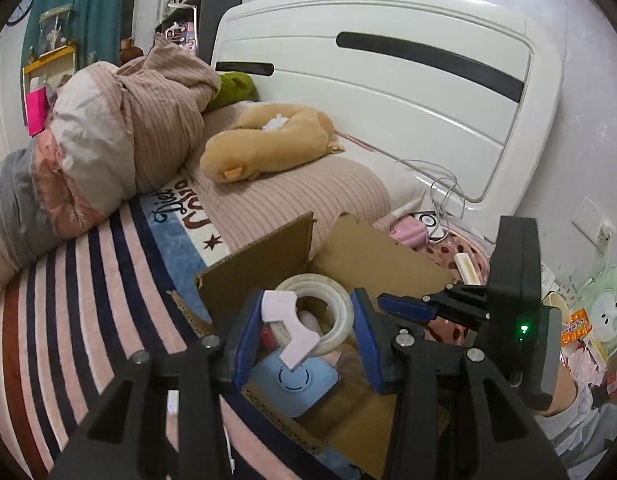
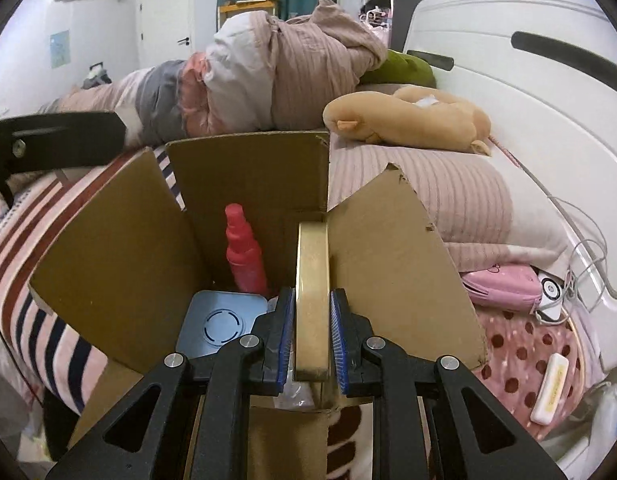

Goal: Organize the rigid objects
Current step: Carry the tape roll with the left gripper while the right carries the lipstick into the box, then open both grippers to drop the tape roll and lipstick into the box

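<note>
Brown cardboard box (image 2: 120, 264), red spray bottle (image 2: 244, 256), gold tin (image 2: 312, 300)

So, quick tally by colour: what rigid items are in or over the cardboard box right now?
White: 2, roll of white tape and white plastic bracket
Blue: 1, light blue square device
Red: 1, red spray bottle
Gold: 1, gold round tin in the right gripper
Total: 5

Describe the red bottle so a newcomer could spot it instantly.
Find the open cardboard box on the striped bed. Inside, against its back wall, the red bottle stands upright, left of the gold tin in the right gripper. It is the box's only red, tall thing.
</note>
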`<state>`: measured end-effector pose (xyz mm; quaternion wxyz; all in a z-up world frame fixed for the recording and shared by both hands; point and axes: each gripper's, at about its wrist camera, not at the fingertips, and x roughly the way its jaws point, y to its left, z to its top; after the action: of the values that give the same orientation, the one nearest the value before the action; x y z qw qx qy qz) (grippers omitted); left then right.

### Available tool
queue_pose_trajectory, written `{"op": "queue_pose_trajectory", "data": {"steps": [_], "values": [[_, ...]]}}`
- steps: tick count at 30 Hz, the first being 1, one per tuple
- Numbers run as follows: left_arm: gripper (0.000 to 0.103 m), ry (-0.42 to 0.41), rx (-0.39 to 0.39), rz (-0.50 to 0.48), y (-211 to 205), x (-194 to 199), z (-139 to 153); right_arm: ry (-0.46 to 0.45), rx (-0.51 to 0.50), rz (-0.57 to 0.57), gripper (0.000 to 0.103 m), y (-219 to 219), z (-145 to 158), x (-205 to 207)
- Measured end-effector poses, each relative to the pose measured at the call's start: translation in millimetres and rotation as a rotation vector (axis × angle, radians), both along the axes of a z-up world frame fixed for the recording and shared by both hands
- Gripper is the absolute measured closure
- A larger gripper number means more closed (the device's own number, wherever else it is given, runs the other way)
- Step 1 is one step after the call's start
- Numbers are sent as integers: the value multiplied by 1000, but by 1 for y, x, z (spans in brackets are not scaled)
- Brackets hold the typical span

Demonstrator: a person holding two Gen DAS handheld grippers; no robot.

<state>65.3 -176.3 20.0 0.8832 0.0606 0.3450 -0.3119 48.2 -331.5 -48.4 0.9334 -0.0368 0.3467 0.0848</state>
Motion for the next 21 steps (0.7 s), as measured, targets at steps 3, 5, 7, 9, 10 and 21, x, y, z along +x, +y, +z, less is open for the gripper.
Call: {"op": "queue_pose_trajectory", "data": {"steps": [3, 5, 7, 9, 10, 21], "values": [[62, 5, 3, 4, 6, 1, -3, -2, -11, -10, 90, 3, 0, -5], [62, 6, 6, 10, 10, 0, -3, -2, -2, -10, 90, 3, 1, -6], [62, 8, 8, 13, 11, 3, -4, -3, 6, -10, 90, 2, 1, -7], [62, 15, 15, 8, 11, 4, -4, -6, 8, -10, 89, 2, 1, -7], [62, 18, 21, 1, 10, 5, -4, -8, 6, -9, 89, 2, 1, -7], [62, 130, 140, -36, -34, 56, -29, -17, 37, 41, 89, -1, -1, -12]]}}
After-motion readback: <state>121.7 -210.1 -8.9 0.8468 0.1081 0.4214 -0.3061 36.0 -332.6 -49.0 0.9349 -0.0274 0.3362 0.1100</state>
